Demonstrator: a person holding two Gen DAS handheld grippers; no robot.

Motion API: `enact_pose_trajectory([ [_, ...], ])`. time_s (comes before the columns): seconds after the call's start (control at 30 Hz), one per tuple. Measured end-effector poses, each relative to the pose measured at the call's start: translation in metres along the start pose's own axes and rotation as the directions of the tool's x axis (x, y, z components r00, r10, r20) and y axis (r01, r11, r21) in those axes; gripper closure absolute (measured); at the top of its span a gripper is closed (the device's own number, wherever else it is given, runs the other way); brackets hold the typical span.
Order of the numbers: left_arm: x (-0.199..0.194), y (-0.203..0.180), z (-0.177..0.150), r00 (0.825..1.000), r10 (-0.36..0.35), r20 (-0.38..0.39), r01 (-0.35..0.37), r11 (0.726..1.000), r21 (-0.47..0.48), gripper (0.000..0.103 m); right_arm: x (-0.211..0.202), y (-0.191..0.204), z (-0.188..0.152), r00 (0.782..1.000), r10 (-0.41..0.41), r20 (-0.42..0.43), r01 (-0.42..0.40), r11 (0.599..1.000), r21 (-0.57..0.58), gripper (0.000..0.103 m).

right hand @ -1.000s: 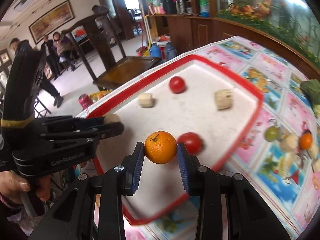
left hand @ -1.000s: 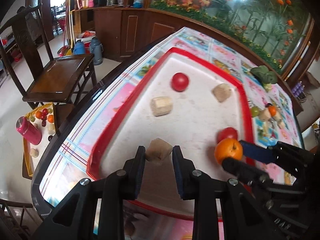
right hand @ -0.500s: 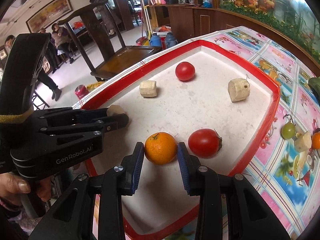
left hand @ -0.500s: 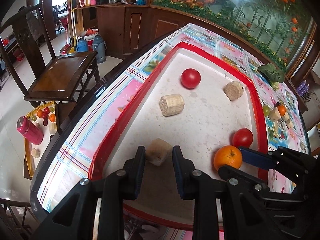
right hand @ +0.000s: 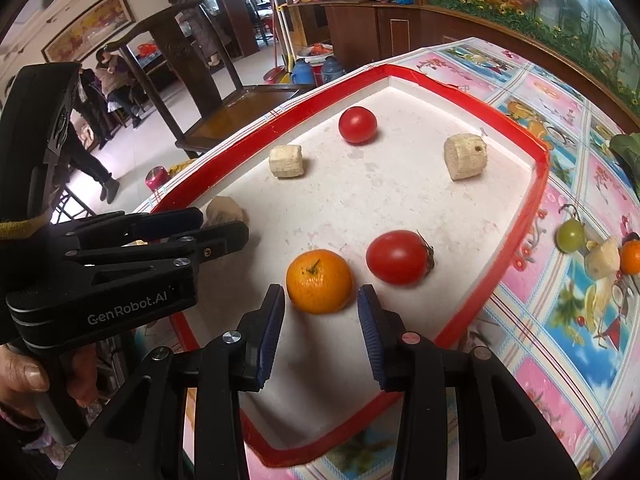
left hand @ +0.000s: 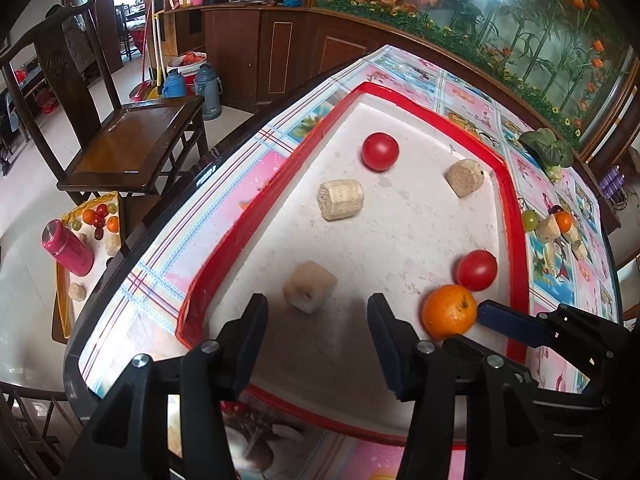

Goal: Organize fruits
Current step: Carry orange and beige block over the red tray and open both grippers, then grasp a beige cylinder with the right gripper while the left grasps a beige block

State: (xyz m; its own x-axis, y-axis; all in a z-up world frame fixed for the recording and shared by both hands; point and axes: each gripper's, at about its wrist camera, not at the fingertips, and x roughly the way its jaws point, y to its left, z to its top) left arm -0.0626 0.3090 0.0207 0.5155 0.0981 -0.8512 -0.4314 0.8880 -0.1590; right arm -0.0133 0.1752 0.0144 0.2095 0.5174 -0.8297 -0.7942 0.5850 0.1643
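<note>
Your left gripper (left hand: 316,312) is opening, the pale chunk (left hand: 310,287) loose at its 12 o'clock. Bare tray floor (left hand: 400,240) lies toward 1 o'clock. The orange (left hand: 449,311) and your right gripper (left hand: 480,320) block 3 o'clock.

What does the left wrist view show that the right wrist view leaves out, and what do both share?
Only the left wrist view shows the floor tray of small fruit and the pink flask lying beside it. Only the right wrist view shows the hand holding the left gripper and the people in the background. Both share the red-rimmed tray, the orange, two tomatoes and the pale chunk between the left gripper's opening jaws.
</note>
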Motion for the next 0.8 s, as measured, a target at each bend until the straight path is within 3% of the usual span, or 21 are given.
enact_pose_trajectory([
  [0.23, -0.011, -0.020, -0.005, 1.000, -0.008, 0.008, 0.007, 0.999, 0.033, 0.046, -0.020, -0.007, -0.008, 1.000, -0.005, 0.027, 0.005, 1.000, 0.021, 0.066],
  [0.8, -0.037, -0.102, -0.016, 0.997, -0.053, 0.049, 0.043, 0.982, 0.181, 0.027, -0.077, -0.067, -0.054, 0.994, -0.071, 0.086, 0.053, 0.978, 0.203, 0.056],
])
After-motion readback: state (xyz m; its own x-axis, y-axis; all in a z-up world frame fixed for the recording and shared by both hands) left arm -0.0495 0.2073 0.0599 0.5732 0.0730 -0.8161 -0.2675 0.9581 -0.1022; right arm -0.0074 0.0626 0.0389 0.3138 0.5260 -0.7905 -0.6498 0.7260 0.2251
